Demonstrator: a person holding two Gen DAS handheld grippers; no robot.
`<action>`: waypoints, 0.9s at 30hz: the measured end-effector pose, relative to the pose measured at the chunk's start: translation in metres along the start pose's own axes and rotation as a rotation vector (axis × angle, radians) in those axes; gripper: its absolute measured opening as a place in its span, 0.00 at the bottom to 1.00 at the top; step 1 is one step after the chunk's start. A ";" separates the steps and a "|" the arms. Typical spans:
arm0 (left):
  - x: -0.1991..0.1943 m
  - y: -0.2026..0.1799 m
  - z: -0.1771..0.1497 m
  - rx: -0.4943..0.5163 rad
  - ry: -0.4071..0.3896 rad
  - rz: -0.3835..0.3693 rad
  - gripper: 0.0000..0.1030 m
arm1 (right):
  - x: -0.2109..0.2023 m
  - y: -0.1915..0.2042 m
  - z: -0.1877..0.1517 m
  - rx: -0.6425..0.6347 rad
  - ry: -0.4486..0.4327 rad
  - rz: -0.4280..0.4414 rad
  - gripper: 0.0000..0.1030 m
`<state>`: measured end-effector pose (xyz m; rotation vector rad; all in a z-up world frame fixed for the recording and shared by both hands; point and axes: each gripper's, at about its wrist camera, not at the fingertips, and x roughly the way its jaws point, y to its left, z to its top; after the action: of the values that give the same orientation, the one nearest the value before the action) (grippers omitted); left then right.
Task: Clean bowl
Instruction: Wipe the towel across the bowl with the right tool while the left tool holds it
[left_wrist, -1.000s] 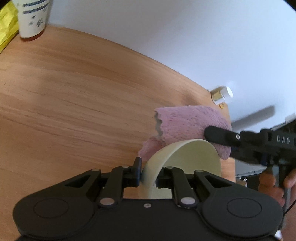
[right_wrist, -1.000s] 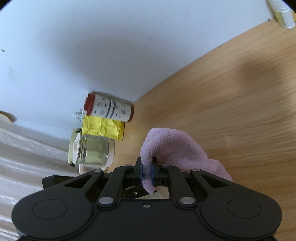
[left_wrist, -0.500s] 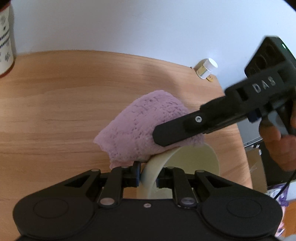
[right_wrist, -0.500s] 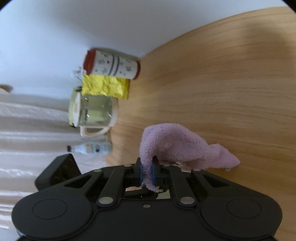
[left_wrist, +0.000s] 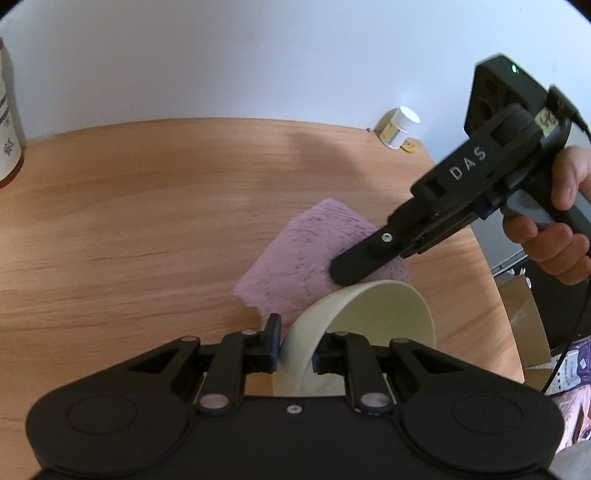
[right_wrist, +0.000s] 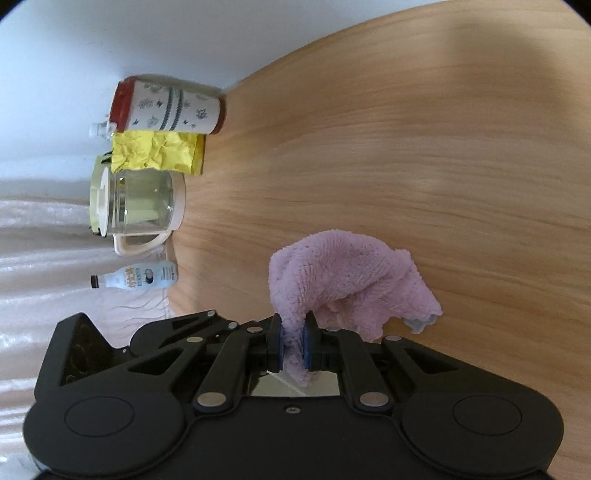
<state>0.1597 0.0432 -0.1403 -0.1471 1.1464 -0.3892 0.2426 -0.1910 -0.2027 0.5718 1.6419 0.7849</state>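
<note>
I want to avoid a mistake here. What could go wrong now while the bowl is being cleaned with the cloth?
The left gripper pinches only the rim of the tilted bowl, so a hard wipe might twist it loose. The right gripper holds only a fold of the pink cloth, which may slip out.

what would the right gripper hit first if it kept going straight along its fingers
Probably the wooden table. The right gripper, shut on the pink cloth, points over the cloth's bunched fold at bare tabletop. Depth is unclear, but nothing else lies in that line.
</note>
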 end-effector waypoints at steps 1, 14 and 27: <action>0.000 0.001 0.000 -0.001 -0.001 0.002 0.14 | -0.002 -0.003 -0.001 0.007 -0.005 0.000 0.12; 0.002 0.012 -0.007 -0.035 -0.012 0.016 0.14 | 0.005 -0.006 -0.005 -0.194 -0.111 -0.324 0.56; 0.003 0.030 -0.017 -0.099 -0.019 0.037 0.13 | 0.062 0.099 -0.001 -1.020 0.120 -0.564 0.60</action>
<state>0.1522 0.0709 -0.1593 -0.2158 1.1488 -0.2978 0.2244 -0.0807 -0.1681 -0.6376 1.1847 1.0850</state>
